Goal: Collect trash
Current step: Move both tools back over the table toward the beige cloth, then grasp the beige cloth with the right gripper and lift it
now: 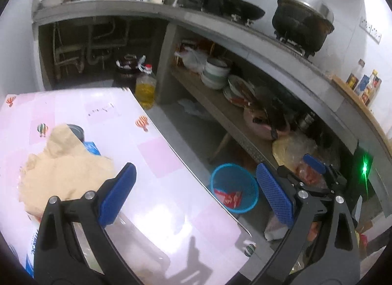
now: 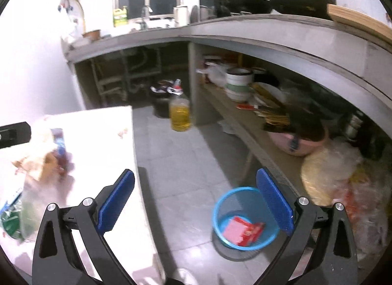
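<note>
Lower left of the right wrist view, the litter on the table (image 2: 103, 138) is smeared by blur, its print unreadable. Lower right, the blue pad (image 2: 274, 201) covers part of the bin (image 2: 227, 211) rim. The bags (image 2: 355, 201) beyond are blurred too.

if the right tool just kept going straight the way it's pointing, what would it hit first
Probably the tiled floor between the pink table and the blue basket. The right tool is open and empty, aimed downward into that gap. Depth is hard to judge.
</note>
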A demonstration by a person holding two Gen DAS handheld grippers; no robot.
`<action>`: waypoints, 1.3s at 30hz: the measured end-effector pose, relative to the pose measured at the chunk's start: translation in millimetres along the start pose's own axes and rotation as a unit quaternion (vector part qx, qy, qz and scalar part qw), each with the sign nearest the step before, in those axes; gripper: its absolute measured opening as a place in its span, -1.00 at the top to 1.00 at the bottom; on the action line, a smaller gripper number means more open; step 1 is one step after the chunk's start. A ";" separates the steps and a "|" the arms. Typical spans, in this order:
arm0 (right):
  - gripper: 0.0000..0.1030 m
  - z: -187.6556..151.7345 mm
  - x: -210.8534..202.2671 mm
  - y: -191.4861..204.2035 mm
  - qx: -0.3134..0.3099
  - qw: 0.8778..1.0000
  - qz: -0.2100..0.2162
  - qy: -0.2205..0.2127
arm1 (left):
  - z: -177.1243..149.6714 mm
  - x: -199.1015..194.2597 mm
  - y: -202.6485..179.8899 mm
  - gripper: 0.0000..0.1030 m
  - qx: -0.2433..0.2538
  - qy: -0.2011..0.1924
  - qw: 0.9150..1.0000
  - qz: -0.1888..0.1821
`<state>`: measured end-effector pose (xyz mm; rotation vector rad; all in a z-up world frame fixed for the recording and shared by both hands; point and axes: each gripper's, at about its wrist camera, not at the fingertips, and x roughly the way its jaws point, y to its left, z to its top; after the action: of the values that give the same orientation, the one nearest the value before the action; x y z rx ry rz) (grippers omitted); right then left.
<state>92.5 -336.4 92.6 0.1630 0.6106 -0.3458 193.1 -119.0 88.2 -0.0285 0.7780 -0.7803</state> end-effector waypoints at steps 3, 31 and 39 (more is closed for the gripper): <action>-0.88 4.9 1.8 12.2 0.003 1.000 0.031 -0.001 | 0.1 -8.3 4.8 -0.84 0.001 -0.018 1.000 0.002; -0.81 29.8 63.9 102.9 0.017 0.937 0.336 0.091 | -29.5 -91.8 119.8 -0.83 -0.010 -0.061 0.989 0.133; -0.81 48.0 80.9 199.9 -0.134 0.890 0.421 0.116 | -44.6 -96.3 163.2 -0.33 -0.098 -0.052 0.984 0.141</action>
<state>252.7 -184.3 93.6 0.1902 0.7568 0.6101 222.5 72.2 67.0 -0.1323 0.7374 -0.4287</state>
